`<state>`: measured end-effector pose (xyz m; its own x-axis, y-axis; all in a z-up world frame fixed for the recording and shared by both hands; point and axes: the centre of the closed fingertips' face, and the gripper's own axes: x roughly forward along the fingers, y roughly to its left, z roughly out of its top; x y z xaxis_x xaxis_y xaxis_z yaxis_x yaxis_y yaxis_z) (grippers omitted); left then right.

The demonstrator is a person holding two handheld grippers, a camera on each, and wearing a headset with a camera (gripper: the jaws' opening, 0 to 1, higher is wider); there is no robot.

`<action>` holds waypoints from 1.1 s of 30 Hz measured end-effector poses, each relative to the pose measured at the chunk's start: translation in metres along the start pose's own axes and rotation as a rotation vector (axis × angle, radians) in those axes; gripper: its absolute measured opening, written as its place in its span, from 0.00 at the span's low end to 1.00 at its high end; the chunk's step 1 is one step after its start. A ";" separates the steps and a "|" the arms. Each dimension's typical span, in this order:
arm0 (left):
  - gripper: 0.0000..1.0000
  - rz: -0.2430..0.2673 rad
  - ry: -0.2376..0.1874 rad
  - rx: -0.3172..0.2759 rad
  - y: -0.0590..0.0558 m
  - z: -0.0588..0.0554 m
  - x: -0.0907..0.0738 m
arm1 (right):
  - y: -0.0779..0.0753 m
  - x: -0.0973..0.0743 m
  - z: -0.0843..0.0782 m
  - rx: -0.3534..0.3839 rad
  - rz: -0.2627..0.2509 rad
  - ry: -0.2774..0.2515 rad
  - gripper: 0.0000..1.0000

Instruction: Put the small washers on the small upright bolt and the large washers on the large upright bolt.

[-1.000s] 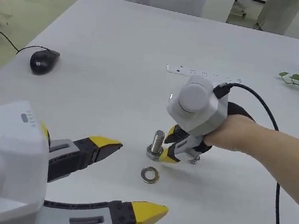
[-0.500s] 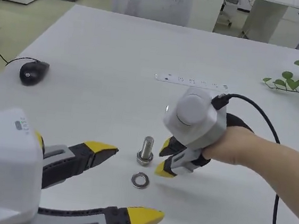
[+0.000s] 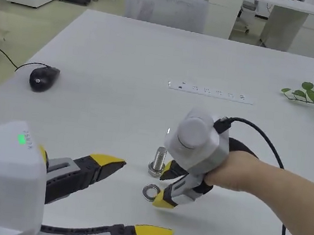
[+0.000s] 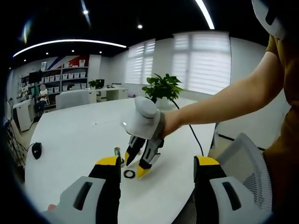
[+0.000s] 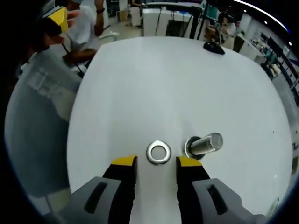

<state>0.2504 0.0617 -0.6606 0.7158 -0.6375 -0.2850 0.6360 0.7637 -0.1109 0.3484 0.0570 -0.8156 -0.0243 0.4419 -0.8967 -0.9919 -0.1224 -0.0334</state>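
Now the right tool (image 3: 165, 187) is hovering, jaws spread, just behind the washer (image 3: 150, 192) lying on the bench (image 3: 123, 63) beside the upright bolt (image 3: 158, 161) at lower centre, while the left tool (image 3: 134, 198) is hanging spread at lower left.

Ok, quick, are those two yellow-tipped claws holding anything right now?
Left gripper: open, holding nothing.
Right gripper: open, holding nothing; the washer lies just ahead of its tips.
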 end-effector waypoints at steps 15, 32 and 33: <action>0.62 0.008 0.001 -0.015 0.006 -0.002 0.001 | -0.003 0.014 0.004 0.006 0.029 -0.007 0.34; 0.62 0.004 0.000 -0.007 0.003 -0.001 0.001 | 0.001 0.012 0.004 -0.013 0.025 0.001 0.23; 0.62 0.007 -0.001 -0.007 0.004 -0.001 0.000 | 0.002 0.011 0.003 -0.013 0.021 0.002 0.23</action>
<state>0.2526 0.0644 -0.6620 0.7201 -0.6325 -0.2853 0.6291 0.7686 -0.1159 0.3463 0.0638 -0.8242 -0.0450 0.4374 -0.8981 -0.9895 -0.1430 -0.0201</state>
